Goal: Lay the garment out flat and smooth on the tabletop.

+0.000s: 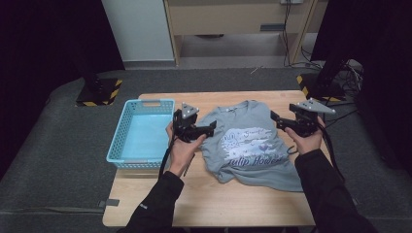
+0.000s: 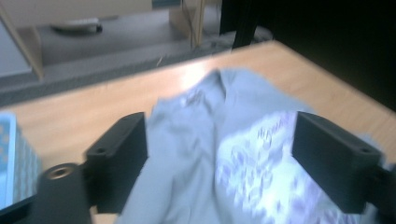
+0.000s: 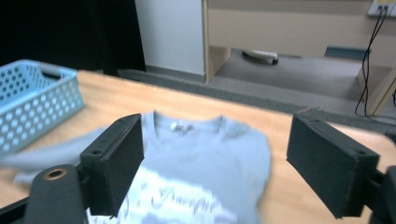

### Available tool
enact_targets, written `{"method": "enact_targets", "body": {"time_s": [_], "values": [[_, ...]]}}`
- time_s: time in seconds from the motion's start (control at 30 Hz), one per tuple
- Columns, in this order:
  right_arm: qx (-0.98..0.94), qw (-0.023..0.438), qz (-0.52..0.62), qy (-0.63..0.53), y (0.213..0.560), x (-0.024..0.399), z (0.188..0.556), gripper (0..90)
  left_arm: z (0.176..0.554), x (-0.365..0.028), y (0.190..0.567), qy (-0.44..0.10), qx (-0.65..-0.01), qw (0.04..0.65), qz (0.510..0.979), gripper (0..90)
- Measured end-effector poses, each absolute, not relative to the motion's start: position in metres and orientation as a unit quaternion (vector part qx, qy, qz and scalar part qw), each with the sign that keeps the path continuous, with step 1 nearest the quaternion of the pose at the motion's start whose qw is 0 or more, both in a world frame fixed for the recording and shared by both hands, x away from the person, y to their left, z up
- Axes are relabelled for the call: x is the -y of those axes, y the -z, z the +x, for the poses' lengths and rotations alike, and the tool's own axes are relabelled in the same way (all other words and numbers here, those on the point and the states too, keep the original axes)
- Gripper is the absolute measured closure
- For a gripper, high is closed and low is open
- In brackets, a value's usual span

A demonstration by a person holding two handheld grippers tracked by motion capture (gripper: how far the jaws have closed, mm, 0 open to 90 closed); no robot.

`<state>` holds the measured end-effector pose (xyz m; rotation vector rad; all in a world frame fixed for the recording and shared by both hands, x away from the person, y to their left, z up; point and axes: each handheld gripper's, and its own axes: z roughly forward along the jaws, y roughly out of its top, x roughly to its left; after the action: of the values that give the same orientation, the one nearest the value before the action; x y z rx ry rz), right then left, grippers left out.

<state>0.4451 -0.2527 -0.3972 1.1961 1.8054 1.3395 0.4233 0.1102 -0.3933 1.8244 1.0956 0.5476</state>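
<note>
- Two tongs are held spread, nothing pinched: left tongs [image 1: 206, 130] at the T-shirt's [image 1: 252, 145] nine o'clock edge, right tongs [image 1: 278, 120] at three o'clock.
- The T-shirt is spread on the counter [image 1: 214, 194], collar toward twelve o'clock, between both, roughly equally near.

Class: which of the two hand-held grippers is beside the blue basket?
The left hand-held gripper, between the light-blue perforated plastic basket and the grey printed T-shirt.

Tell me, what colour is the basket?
Light blue basket, clearest in the high view.
</note>
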Motion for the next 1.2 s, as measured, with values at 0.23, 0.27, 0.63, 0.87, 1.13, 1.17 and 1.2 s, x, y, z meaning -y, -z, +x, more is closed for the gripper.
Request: {"method": "enact_targets", "body": {"time_s": [0.23, 0.27, 0.63, 0.87, 1.13, 1.17, 1.2], "values": [[-0.697, 0.270, 0.458, -0.481, 0.429, 0.260, 0.417, 11.2, 0.394, -0.110, 0.424, -0.187, -0.446, 0.432, 0.761, 12.9], [-0.701, 0.268, 0.458, -0.478, 0.432, 0.260, 0.414, 10.8, 0.389, -0.107, 0.430, -0.185, -0.438, 0.427, 0.769, 12.6], [-0.734, 0.248, 0.455, -0.439, 0.471, 0.261, 0.385, 5.4, 0.351, -0.077, 0.483, -0.158, -0.392, 0.396, 0.815, 19.5], [-0.760, 0.223, 0.457, -0.406, 0.487, 0.262, 0.367, 5.7, 0.353, -0.072, 0.507, -0.157, -0.445, 0.371, 0.800, 11.7], [-0.807, 0.198, 0.443, -0.336, 0.508, 0.249, 0.369, 5.2, 0.361, -0.067, 0.526, -0.156, -0.466, 0.344, 0.800, 11.0], [-0.810, 0.198, 0.442, -0.331, 0.509, 0.249, 0.370, 5.2, 0.362, -0.066, 0.527, -0.158, -0.467, 0.344, 0.799, 11.2], [-0.812, 0.198, 0.442, -0.327, 0.509, 0.249, 0.371, 5.1, 0.363, -0.066, 0.528, -0.159, -0.467, 0.345, 0.798, 11.1]]}}
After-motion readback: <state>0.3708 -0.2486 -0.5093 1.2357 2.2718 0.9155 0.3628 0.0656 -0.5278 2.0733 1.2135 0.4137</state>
